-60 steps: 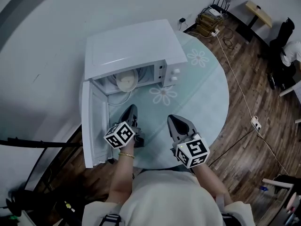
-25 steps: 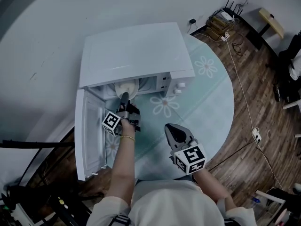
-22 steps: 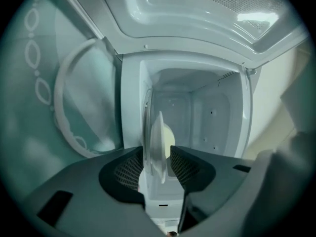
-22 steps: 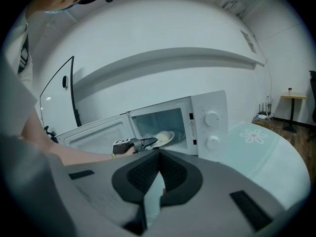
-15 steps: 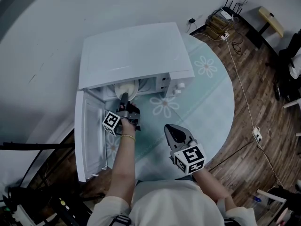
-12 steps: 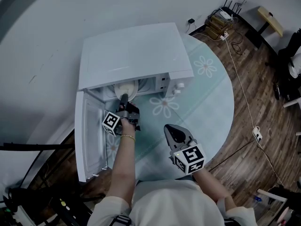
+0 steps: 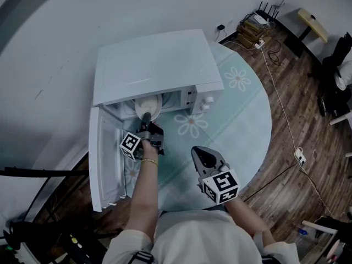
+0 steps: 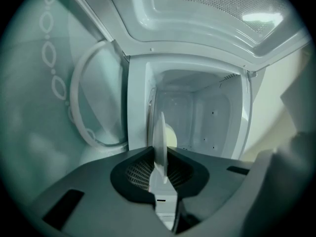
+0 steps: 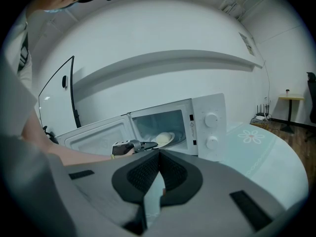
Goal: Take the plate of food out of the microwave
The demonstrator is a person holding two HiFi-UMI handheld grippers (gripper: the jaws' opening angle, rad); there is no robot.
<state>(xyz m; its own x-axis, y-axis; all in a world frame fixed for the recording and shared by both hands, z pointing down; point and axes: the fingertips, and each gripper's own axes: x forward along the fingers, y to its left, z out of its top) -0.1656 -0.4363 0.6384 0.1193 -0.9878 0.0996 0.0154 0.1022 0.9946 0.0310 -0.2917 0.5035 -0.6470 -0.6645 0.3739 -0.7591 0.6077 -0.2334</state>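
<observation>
Head view: left gripper [image 7: 146, 116] reaches into open microwave [image 7: 154, 65]; plate [image 7: 149, 104] sits inside near the front.
Left gripper view: jaws, just closing, pinch plate rim, prob. to slide it out.
Right gripper view: right gripper [image 9: 159, 155] closed, empty, held back; 1 hand looks enough.

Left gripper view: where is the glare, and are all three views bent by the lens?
Left gripper view: glare on the microwave ceiling at upper right, black corners, strong fisheye bend. Right gripper view: black corners too, and the wall ledge runs as an arc. Head view: dim and bluish, the same ledge curves at upper left, no strong glare.
</observation>
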